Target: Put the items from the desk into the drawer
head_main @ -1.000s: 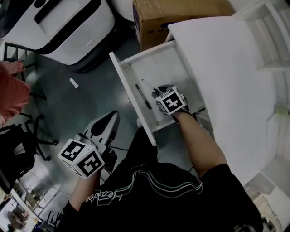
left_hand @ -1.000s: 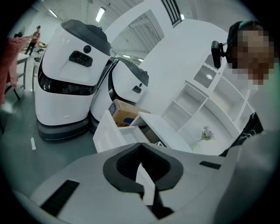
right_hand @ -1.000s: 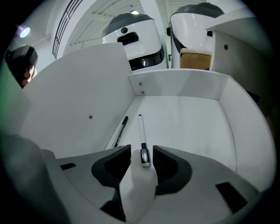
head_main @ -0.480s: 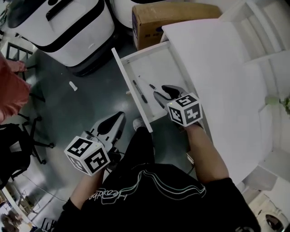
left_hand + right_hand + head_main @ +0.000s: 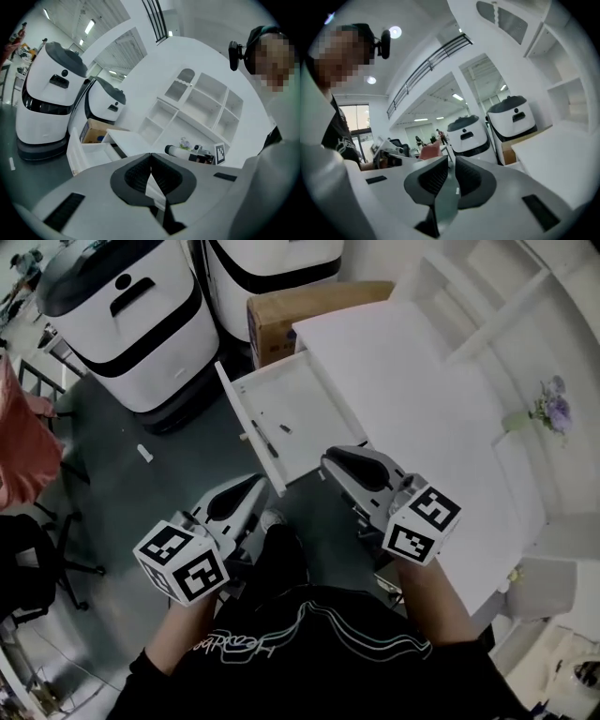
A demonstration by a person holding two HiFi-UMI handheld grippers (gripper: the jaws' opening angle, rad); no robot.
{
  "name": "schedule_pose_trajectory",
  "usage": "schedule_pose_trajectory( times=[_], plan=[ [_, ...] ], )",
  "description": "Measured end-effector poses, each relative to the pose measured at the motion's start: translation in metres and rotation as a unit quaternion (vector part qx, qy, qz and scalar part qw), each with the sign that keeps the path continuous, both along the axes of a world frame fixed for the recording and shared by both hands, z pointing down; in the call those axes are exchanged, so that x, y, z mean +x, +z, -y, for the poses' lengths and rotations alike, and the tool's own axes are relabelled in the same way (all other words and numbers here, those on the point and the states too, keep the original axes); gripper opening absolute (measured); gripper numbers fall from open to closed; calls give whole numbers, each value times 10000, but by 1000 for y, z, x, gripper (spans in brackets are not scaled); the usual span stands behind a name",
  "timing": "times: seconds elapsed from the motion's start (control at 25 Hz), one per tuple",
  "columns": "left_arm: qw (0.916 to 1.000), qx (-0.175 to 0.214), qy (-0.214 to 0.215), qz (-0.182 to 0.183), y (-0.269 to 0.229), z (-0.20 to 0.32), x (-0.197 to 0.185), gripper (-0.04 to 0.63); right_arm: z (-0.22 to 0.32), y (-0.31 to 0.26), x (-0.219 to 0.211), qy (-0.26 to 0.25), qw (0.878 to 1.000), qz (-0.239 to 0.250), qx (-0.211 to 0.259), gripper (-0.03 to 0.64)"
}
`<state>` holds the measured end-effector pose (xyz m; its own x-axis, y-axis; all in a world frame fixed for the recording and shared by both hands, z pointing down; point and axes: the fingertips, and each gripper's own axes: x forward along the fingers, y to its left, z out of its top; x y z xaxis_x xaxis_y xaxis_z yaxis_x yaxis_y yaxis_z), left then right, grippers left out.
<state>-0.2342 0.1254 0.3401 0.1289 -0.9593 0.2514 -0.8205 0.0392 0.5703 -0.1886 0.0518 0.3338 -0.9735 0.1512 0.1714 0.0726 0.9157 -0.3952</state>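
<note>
Risen from the drawer (image 5: 246, 424), the empty right gripper (image 5: 338, 463) has just closed nearly shut, pen (image 5: 264, 439) beyond it.

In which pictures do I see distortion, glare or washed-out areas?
Head view: sharp, evenly lit, but the white desk top is nearly washed out and lines bend at the edges. Left gripper view: fisheye circle with dark corners; the white shelf unit curves. Right gripper view: same fisheye; round ceiling lamps glare.
</note>
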Motion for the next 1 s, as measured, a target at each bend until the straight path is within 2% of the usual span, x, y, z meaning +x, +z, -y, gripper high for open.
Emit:
schedule_pose_trajectory(
  times=[0.08, 0.2, 0.44, 0.52, 0.76, 1.0],
  plan=[
    [9995, 156, 201, 170, -21, -5, 24, 20, -16, -24, 26, -93, 9991, 370, -177, 66],
    [9975, 376, 486, 342, -47, -11, 53, 20, -33, -42, 55, -90, 9979, 596, -243, 64],
    [9936, 506, 681, 751, -82, -21, 84, 20, -53, -70, 88, -148, 9988, 429, 160, 64],
    [9920, 601, 760, 815, -99, -22, 95, 20, -55, -86, 97, -159, 9980, 525, 309, 64],
    [9868, 779, 1032, 977, -124, -26, 132, 20, -53, -106, 122, 149, 9972, 731, 77, 57],
    [9830, 885, 1199, 1076, -139, -28, 151, 20, -53, -123, 143, 339, 9953, 792, 440, 55]
  ],
)
